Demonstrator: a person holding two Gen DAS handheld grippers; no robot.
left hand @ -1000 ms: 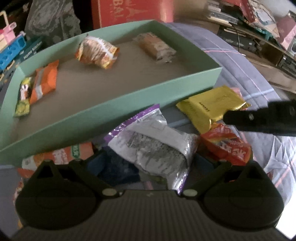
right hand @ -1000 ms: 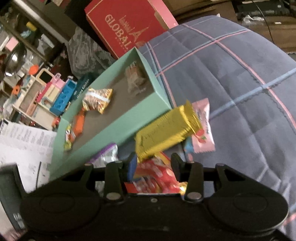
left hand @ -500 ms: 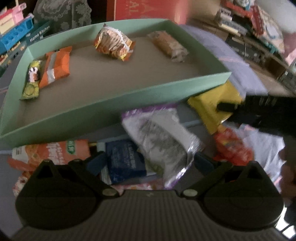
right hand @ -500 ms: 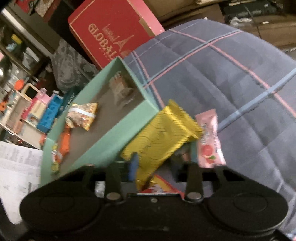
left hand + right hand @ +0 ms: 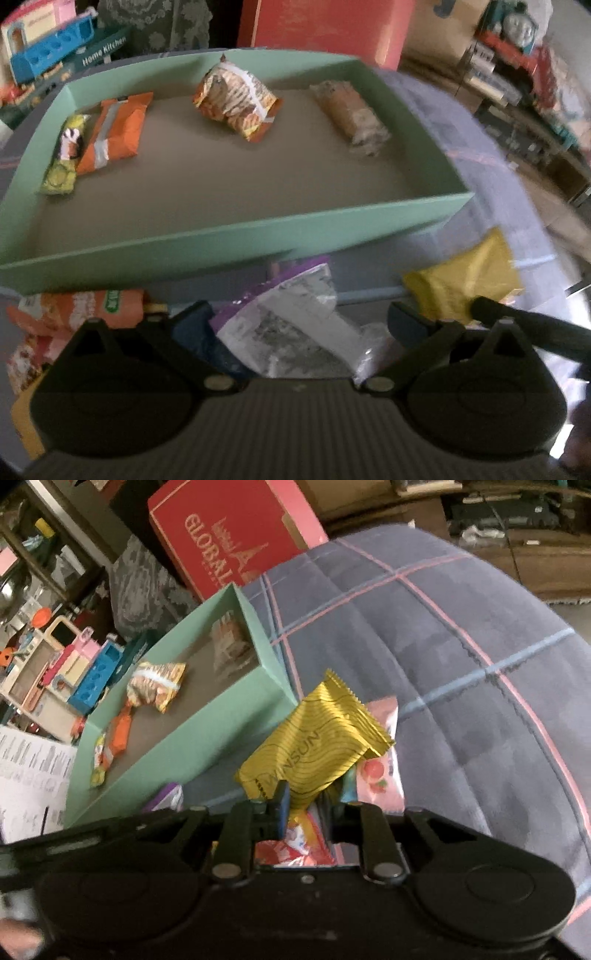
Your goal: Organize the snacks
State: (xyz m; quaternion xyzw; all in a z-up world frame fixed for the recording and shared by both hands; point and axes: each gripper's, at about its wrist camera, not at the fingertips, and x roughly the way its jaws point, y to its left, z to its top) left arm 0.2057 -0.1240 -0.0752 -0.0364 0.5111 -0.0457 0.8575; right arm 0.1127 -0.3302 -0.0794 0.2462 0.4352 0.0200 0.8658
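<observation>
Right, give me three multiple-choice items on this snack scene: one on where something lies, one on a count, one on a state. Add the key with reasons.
1. Where does the silver packet with the purple edge lie?
A. Inside the green tray
B. On the blanket, outside the tray's near wall
C. On the red box

2. How many snacks lie inside the green tray?
A. Two
B. Four
C. Six

3. What is the right gripper doing?
A. Standing open over nothing
B. Shut on the gold packet
C. Shut on the tray's wall

Key:
1 B, since in the left wrist view the packet rests in front of the tray wall, between the fingers of the open left gripper.
2 B, since only four packets show on the tray floor, spread along its far side.
3 B, since its blue pads pinch the lower end of the gold packet.
</observation>
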